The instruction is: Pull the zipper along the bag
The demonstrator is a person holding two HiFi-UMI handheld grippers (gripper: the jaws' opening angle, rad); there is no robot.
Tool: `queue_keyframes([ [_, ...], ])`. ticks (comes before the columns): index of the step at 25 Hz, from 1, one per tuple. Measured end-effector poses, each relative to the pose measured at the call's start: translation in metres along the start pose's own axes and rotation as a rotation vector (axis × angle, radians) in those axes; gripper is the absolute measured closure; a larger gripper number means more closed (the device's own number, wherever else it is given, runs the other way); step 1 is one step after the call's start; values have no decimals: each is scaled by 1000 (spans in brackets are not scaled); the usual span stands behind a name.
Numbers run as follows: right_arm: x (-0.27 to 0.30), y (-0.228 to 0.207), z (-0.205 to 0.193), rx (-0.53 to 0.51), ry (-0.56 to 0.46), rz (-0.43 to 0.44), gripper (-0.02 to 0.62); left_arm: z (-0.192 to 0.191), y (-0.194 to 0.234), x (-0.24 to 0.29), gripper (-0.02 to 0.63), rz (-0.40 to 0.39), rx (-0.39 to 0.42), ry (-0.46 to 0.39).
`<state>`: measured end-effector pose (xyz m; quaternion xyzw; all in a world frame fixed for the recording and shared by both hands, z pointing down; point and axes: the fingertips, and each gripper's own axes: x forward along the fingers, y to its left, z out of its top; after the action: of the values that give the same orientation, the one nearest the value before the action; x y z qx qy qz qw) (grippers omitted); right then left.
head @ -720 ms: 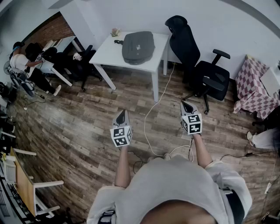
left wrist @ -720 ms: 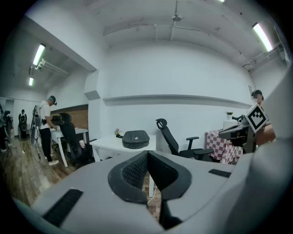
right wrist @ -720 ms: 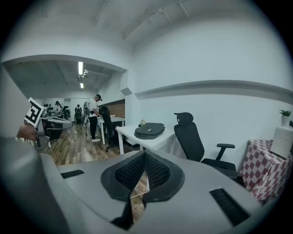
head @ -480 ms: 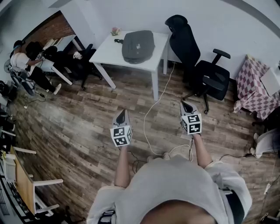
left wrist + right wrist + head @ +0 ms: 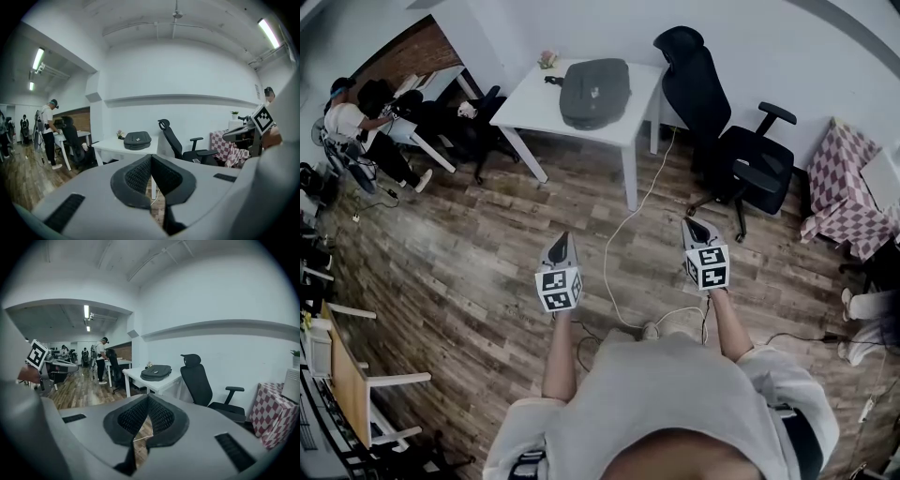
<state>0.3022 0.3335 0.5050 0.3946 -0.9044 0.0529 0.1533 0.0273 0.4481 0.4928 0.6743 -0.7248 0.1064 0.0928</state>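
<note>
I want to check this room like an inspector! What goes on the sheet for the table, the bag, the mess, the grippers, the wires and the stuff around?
Surface: white table, by the wall, across the room from the person.
Job's things: grey bag lies flat on the table; its zipper is too small to make out.
Clutter: small flowers at the table's far corner; a small dark thing beside the bag.
Grippers: left gripper and right gripper both shut, empty, held over the floor, far from the bag.
Cables: white cable runs over the floor from the table toward the person's feet.
Surroundings: black chair beside the table, checked cloth at the right, a person at another desk, wood floor.
</note>
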Motion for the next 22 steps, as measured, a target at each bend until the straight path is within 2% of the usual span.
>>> queue_keyframes([
  [7,15,-12,-6,-12,17,-9,581,-3,-4,16,580,1,-5,12],
  [12,42,-14,-4,-14,28,-9,581,-9,8,42,580,-1,-17,18],
  [22,149,-37,25,-34,38,-45,581,17,56,164,580,-57,-26,-4],
])
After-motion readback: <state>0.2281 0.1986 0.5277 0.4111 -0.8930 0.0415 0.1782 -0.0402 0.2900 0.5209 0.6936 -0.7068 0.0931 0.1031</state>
